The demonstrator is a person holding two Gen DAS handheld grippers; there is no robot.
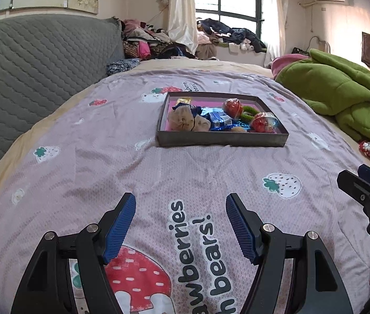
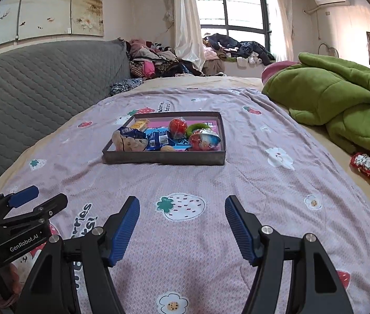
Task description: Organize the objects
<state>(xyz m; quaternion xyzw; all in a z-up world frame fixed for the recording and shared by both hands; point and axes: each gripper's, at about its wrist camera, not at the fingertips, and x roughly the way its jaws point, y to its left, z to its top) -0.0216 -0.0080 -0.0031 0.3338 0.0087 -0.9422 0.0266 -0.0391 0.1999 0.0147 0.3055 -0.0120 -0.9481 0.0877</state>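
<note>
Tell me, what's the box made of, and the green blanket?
The box looks like grey cardboard, matte: thin, straight walls with sharp corners. The green blanket looks like soft fleece, fuzzy and dull, lying in thick, puffy folds.

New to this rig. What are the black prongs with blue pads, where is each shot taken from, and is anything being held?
No robot arm here: a person carries a handheld two-finger gripper in each hand, each with a fisheye camera looking forward along its fingers. One picture looks out from the left gripper, the other from the right gripper; each also catches its neighbour at the frame edge. Both stand open and hold nothing. Below them is a bed with a pink strawberry-print sheet. On it sits a shallow grey box holding a tan plush toy, blue snack packets and two red balls. A green blanket lies to the right.
</note>
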